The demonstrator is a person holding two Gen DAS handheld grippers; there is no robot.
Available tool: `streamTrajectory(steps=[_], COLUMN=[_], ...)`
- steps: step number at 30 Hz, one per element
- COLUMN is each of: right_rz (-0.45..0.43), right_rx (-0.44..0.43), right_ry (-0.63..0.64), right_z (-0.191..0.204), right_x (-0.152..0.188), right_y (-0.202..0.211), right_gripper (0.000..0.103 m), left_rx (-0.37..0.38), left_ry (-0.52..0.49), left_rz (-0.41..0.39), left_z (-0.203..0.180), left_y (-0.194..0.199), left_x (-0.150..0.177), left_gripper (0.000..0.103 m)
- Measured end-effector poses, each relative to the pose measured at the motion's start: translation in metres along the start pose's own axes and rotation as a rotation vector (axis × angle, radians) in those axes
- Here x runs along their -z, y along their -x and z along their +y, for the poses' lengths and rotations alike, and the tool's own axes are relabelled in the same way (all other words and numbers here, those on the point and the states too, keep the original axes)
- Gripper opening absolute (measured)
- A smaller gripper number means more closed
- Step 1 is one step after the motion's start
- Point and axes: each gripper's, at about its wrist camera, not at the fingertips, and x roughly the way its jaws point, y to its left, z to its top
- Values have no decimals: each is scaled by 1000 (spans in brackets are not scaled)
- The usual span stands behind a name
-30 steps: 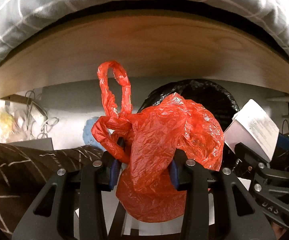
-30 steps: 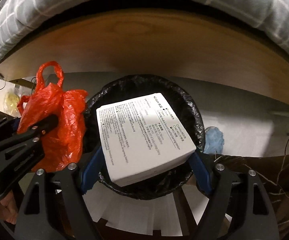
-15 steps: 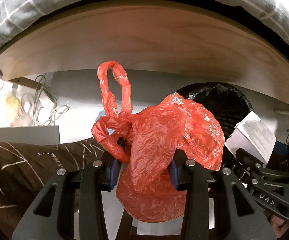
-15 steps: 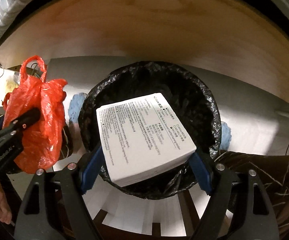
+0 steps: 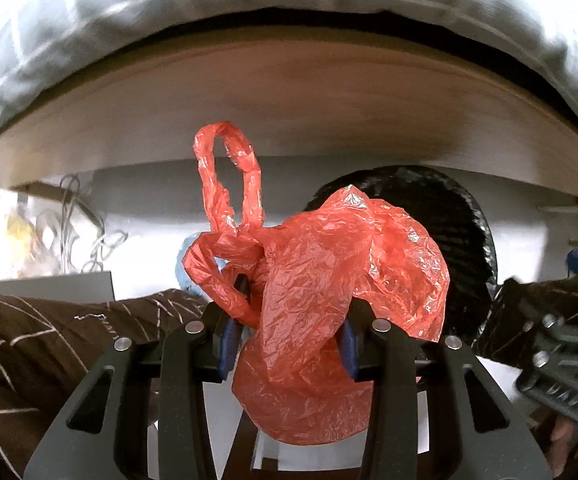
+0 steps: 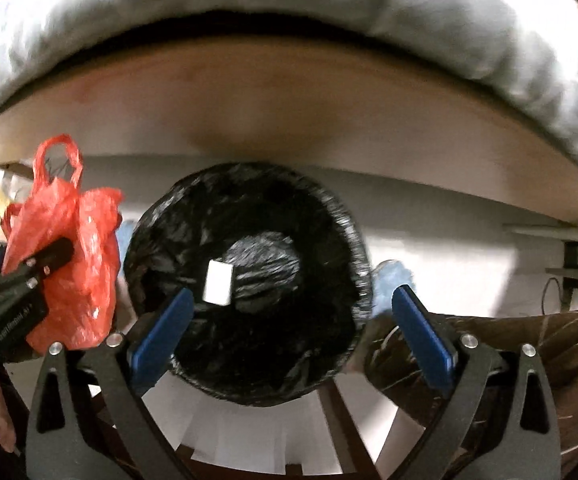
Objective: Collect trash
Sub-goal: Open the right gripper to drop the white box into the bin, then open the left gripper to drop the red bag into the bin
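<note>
Since a moment ago the white box [image 6: 218,283] has left the right gripper [image 6: 293,312] and now shows small inside the black-lined trash bin [image 6: 249,284], near its bottom; the jaws are opening wide above the bin with nothing between them. Only the right wrist view shows the bin's inside and the box. The left wrist view shows the left gripper [image 5: 289,344] clamped on a crumpled red plastic bag [image 5: 329,300], left of the bin [image 5: 465,240], one handle loop standing up.
</note>
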Motion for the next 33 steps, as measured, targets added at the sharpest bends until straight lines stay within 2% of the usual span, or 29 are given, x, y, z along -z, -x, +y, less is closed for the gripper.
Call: streamTrajectory(steps=[8,14,17,25,33], right_rz=[-31,-40,-56,-25,-23], right_rx=[16,30,60,76,65], right_ry=[-90,-129,-126,-178,-158], right_z=[-45,-62,-65,-79,-70], right_x=[8,11,11,6,6], right_y=[18,22,21,3,3], right_gripper=[95,95,95,95,95], left_rx=[29,42,48,73,58], left_ry=[-56,-103,-131,-179,-193], left_rz=[23,48,64,92,73], left_z=[-30,-52,-65,-86,-90], left_y=[-9,-23,-33,-50,-53], left_x=[-3,-7,-9,-12,-11], left_gripper=[39,39,39,39,44])
